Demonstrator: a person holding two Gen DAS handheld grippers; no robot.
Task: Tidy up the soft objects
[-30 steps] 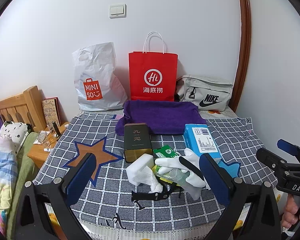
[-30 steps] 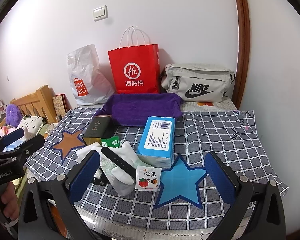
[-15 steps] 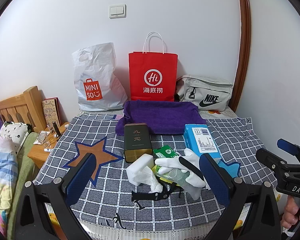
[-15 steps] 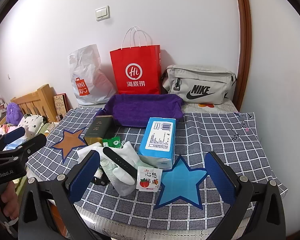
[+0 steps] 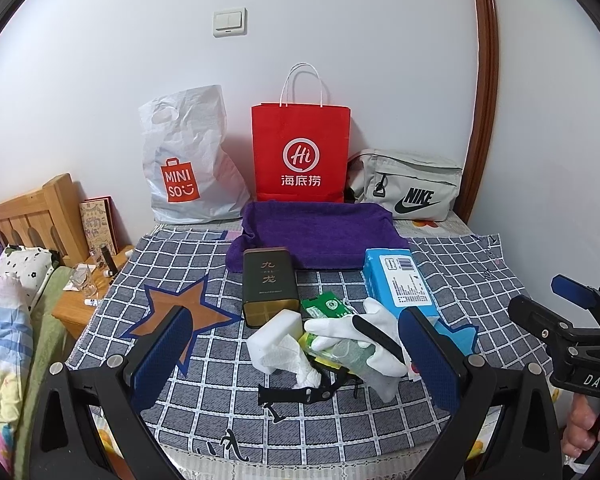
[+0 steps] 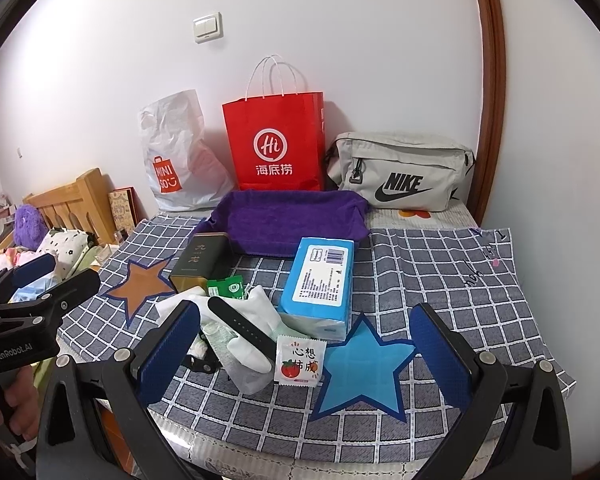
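Left wrist view. The left gripper (image 5: 296, 344) hovers above the near edge of the checked surface (image 5: 480, 280), jaws wide apart and empty. Between the jaws lies a heap of small things: a white sponge block (image 5: 274, 330), crumpled white tissue (image 5: 300, 364), a white glove (image 5: 364, 328) with a black strap (image 5: 376, 336) across it, and a black band (image 5: 300, 394) at the near side. Just beyond the heap stand a dark tin (image 5: 268, 284) and a green packet (image 5: 326, 304); a blue tissue pack (image 5: 400, 280) lies beyond the right jaw. Farther ahead a purple towel (image 5: 316, 236) lies folded, with a white plastic bag (image 5: 188, 160), a red paper bag (image 5: 300, 152) and a grey waist bag (image 5: 408, 188) against the wall. The right gripper (image 5: 572, 308) shows outside the right jaw.

Right wrist view. The right gripper (image 6: 304, 344) has its jaws wide apart, holding nothing. Between them lie a blue star patch (image 6: 364, 364) and a small tomato-print sachet (image 6: 299, 364). The glove (image 6: 256, 320) and strap (image 6: 240, 326) lie just inside the left jaw; the tissue pack (image 6: 320, 280) lies beyond them. The left gripper (image 6: 36, 284) shows outside the left jaw, jaws apart.
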